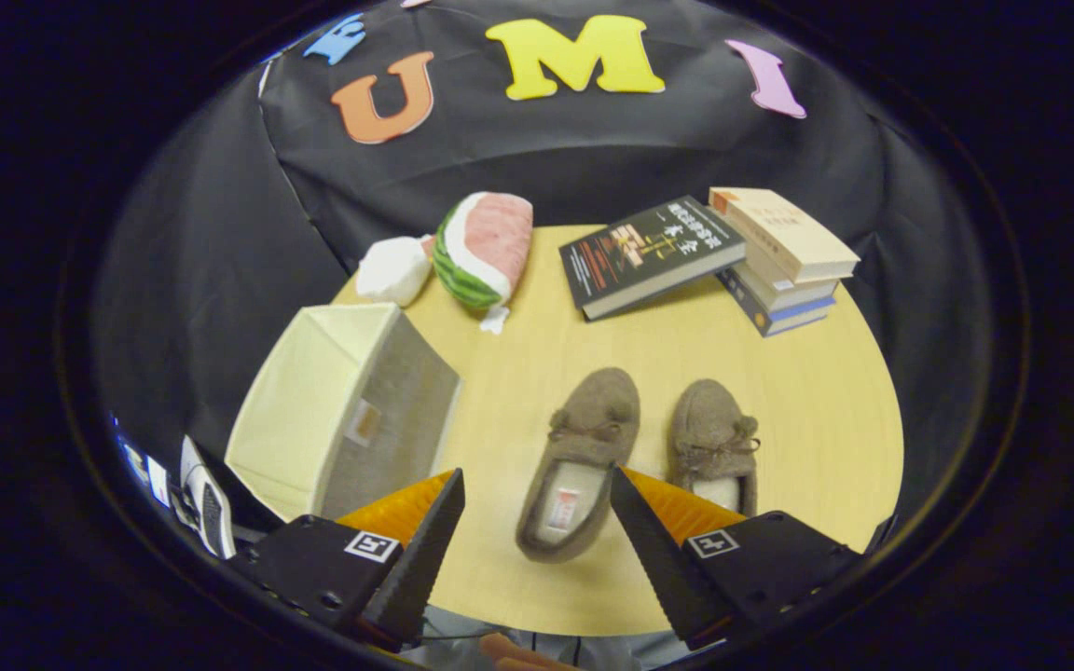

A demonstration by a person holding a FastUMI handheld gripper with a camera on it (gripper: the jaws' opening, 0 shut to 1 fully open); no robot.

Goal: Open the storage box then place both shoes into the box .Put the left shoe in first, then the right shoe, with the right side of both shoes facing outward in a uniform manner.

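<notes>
Two brown fuzzy moccasin slippers lie on the round wooden table (807,410), toes pointing away from me. The left shoe (582,457) lies with its heel end between my fingers, which do not touch it. The right shoe (714,443) lies beside it, partly behind my right finger (649,531). The cream fabric storage box (341,410) stands open-topped to the left of the shoes, beyond my left finger (430,540). My gripper (537,489) hovers above the table, open, with nothing pressed between its fingers.
A watermelon-slice plush (484,247) and a white soft object (393,268) lie at the table's far side. A dark book (649,253) leans on a stack of books (779,261) at the far right. Bare tabletop lies between the shoes and the books.
</notes>
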